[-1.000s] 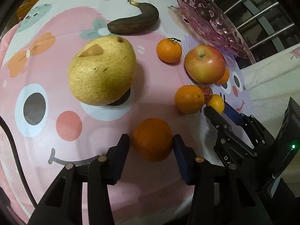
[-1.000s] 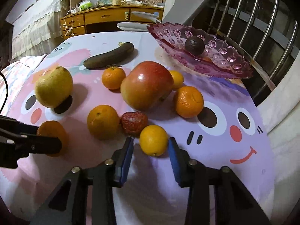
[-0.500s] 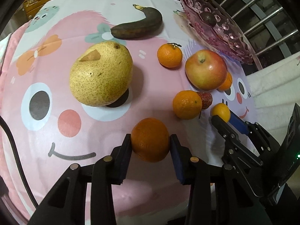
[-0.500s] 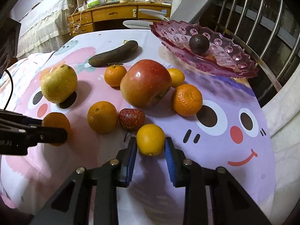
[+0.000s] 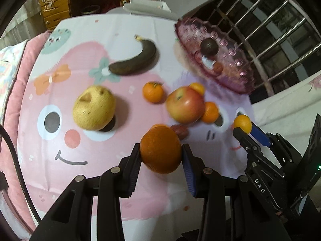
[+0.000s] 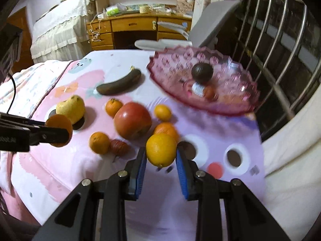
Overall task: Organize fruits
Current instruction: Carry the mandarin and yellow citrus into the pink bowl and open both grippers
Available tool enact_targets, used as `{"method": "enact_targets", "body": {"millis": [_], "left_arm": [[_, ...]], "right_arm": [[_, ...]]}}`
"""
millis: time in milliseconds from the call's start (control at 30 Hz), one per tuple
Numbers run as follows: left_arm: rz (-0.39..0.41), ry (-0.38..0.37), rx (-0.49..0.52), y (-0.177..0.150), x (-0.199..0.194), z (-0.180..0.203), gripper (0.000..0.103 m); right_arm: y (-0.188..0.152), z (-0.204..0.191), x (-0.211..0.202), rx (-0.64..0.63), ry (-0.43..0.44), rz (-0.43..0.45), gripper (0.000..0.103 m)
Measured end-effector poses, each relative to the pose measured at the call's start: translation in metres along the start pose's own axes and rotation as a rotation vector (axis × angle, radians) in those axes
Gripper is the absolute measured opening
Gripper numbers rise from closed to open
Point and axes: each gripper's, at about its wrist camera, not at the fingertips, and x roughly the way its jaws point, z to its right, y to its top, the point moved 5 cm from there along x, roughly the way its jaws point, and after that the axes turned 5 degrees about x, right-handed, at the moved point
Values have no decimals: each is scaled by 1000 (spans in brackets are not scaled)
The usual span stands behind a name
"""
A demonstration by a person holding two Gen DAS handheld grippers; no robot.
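Left gripper (image 5: pixel 161 155) is pinching a big orange (image 5: pixel 160 149) between both pads, holding it off the pink cartoon cloth (image 5: pixel 66 156), nearer the camera than the red apple (image 5: pixel 184 104). Right gripper (image 6: pixel 160 157) is squeezing a small yellow-orange citrus (image 6: pixel 161 149) the same way, also lifted, in front of the apple (image 6: pixel 133 120).

Using the apple as landmark: a tangerine (image 6: pixel 114 106) is sitting just left-behind it, a small yellow citrus (image 6: pixel 162 112) right-behind, another tangerine (image 6: pixel 166 129) at its right-front, an orange (image 6: pixel 99 142) and a reddish lychee-like fruit (image 6: pixel 119 147) side by side at its left-front. Pear (image 5: pixel 94 108) is lying well left of it, blackened banana (image 5: pixel 136 61) beyond it. Pink glass bowl (image 6: pixel 236 108) is standing behind-right of the apple, holding a dark round fruit (image 6: pixel 201 72) and smaller blurred items.
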Motion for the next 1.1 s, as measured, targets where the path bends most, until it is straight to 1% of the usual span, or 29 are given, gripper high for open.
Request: {"method": "enact_targets", "body": {"millis": [133,267,367,533,833,967,1100], "left_arm": [[40,9,-12,16,-14,22,38],[79,16,-3,37,-19,44,38],[107,21,6,53,-16,59,38],[132,13,16,83,-2,80,38],[100,3,36,117,45,104,38],[86,-10,34,125,60,109,39],[70,-19,55,130,71,112,39]], "right_arm": [[19,19,-7,-26,24,23,30],[38,37,-11,-49,39,48,30],[50,50,-11,-60,50,64,30],[57,65,-4,-71,63,66,30],[60,93,24,-31,70,22,30],[60,102,34,4,84,-1,30],[60,107,44,29,94,-27,30]]}}
